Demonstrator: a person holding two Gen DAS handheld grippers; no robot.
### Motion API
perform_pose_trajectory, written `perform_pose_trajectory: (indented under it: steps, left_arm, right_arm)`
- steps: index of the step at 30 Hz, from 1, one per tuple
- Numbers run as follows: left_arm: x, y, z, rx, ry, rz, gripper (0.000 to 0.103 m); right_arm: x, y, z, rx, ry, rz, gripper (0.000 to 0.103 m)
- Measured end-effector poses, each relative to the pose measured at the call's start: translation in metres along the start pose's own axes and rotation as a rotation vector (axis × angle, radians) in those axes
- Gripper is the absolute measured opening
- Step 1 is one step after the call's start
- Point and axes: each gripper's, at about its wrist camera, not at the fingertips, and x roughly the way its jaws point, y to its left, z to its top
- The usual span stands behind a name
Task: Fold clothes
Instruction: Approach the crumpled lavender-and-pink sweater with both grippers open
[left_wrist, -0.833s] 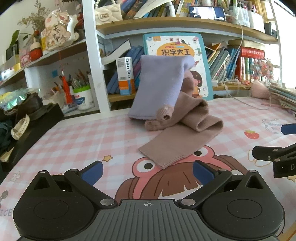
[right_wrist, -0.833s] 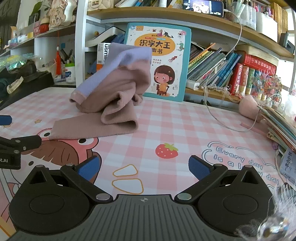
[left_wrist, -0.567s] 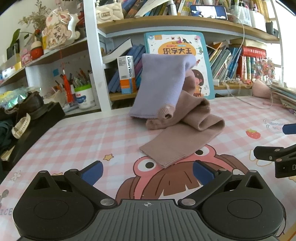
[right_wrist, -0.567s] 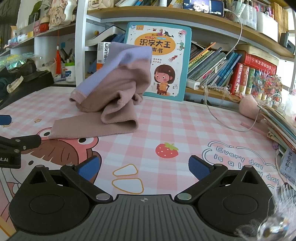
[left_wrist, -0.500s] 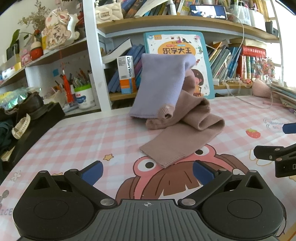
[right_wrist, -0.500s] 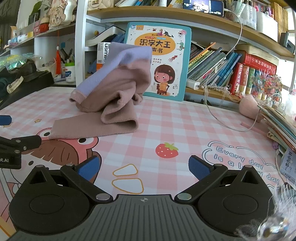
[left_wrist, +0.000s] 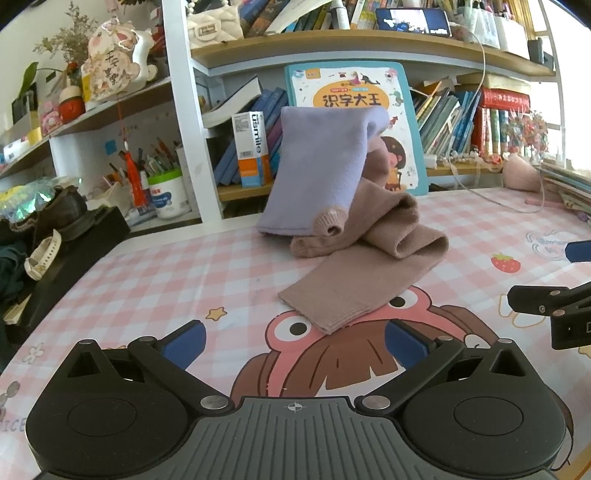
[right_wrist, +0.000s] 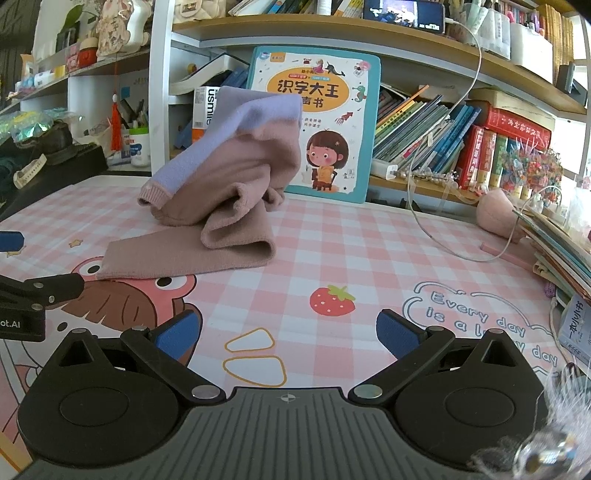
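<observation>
Two grippers, our left gripper (left_wrist: 293, 341) and right gripper (right_wrist: 288, 332), gape wide and empty over the desk (left_wrist: 155, 280), near the crumpled pink-and-lilac garment (left_wrist: 351, 236) leaning on a picture book (right_wrist: 332, 92).

A rumpled knitted garment of dusty pink and lilac fabric (left_wrist: 354, 221) (right_wrist: 221, 195) sits mid-frame, unfolded: its lilac part stands heaped upright, while one flat pink sleeve stretches toward the lower centre.
</observation>
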Motion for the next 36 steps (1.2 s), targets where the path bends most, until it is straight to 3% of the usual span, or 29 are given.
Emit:
perform_pose_trajectory:
  steps: [29, 36]
  left_arm:
    - [-0.0020, 0.0013, -0.0015, -0.016, -0.018, -0.020, 0.103]
    - [-0.0027, 0.0014, -0.0012, -0.021, -0.021, 0.009, 0.103]
  right_arm:
    - [-0.0015, -0.0003, -0.0001, -0.005, -0.013, 0.022, 0.103]
    - [-0.0009, -0.0011, -0.0012, 0.000, -0.005, 0.032, 0.103]
